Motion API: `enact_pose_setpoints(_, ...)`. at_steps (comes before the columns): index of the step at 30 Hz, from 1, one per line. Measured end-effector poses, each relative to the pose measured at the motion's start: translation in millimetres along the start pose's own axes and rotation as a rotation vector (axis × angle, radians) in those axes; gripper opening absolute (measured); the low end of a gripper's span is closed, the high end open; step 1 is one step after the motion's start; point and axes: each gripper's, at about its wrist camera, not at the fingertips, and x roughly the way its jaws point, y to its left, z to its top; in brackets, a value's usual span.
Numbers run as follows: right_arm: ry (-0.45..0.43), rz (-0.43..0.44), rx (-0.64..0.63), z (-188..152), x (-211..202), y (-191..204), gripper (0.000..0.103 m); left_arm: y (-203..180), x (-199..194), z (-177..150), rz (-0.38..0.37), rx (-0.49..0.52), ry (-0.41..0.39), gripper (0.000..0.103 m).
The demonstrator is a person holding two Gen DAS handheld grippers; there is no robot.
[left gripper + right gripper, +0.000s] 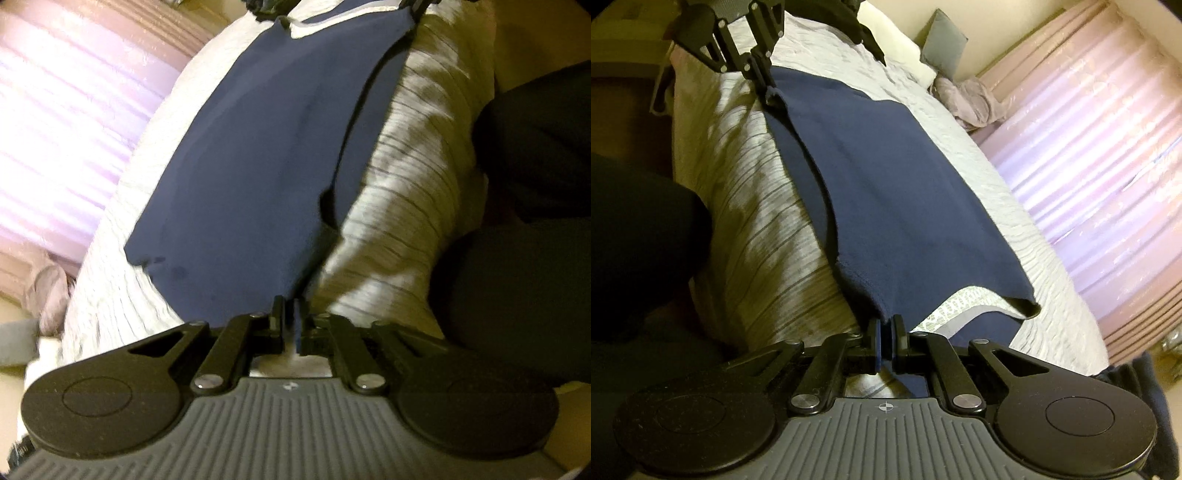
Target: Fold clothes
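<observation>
Up close in the left wrist view, the left gripper (289, 314) has its 2 fingers drawn nearly together with the hem of the navy garment (258, 155) pinched between them. That garment lies stretched across the pale quilted bed cover (413, 206), reaching to the top edge, where the other gripper is mostly cropped out. Motion blur smears the quilt, and the dark mass at right is too dim to identify. Pink curtains (55, 110) glow at left, washed out by light.

Next, from the right wrist view, the right gripper (885, 334) is clamped tight on a corner of the same garment (886, 184). At the far corner the left gripper (767, 86) grips the cloth, its body cut off by the frame. Under a lifted edge a patterned lining shows, its detail unreadable. A grey pillow (943, 44) sits by the wall.
</observation>
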Motion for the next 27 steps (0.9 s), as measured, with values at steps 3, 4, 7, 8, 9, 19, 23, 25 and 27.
enact_pose_setpoints(3,0.012,-0.019,0.024,-4.4,-7.5,0.2,0.003,-3.3,-15.9,-6.9,0.017,-0.027,0.011,0.008)
enact_pose_setpoints(4,0.02,-0.029,0.033,-6.4,-10.2,0.3,0.003,-4.3,-21.4,-8.7,0.026,-0.04,0.012,0.009)
enact_pose_setpoints(7,0.038,-0.057,0.096,-14.0,-22.9,-1.7,0.003,0.3,-33.5,-11.0,0.049,-0.074,0.01,0.021)
enact_pose_setpoints(8,0.042,-0.061,0.124,-16.0,-26.9,-2.8,0.003,1.6,-36.5,-11.1,0.054,-0.083,0.008,0.022)
enact_pose_setpoints(9,0.044,-0.066,0.154,-17.7,-30.6,-4.1,0.003,2.7,-38.7,-11.0,0.061,-0.09,0.007,0.022)
enact_pose_setpoints(19,-0.034,-0.064,0.393,-2.7,-43.1,-27.7,0.004,10.1,-47.7,11.1,0.097,-0.115,-0.017,0.025)
enact_pose_setpoints(23,-0.065,-0.04,0.459,8.0,-44.1,-31.8,0.004,11.2,-53.9,9.5,0.102,-0.148,-0.036,0.026)
enact_pose_setpoints(25,-0.073,-0.011,0.496,11.6,-41.6,-33.4,0.004,11.5,-54.2,3.9,0.096,-0.163,-0.036,0.026)
enact_pose_setpoints(27,-0.073,-0.004,0.503,16.8,-38.9,-33.1,0.004,12.2,-52.4,-2.6,0.096,-0.169,-0.03,0.026)
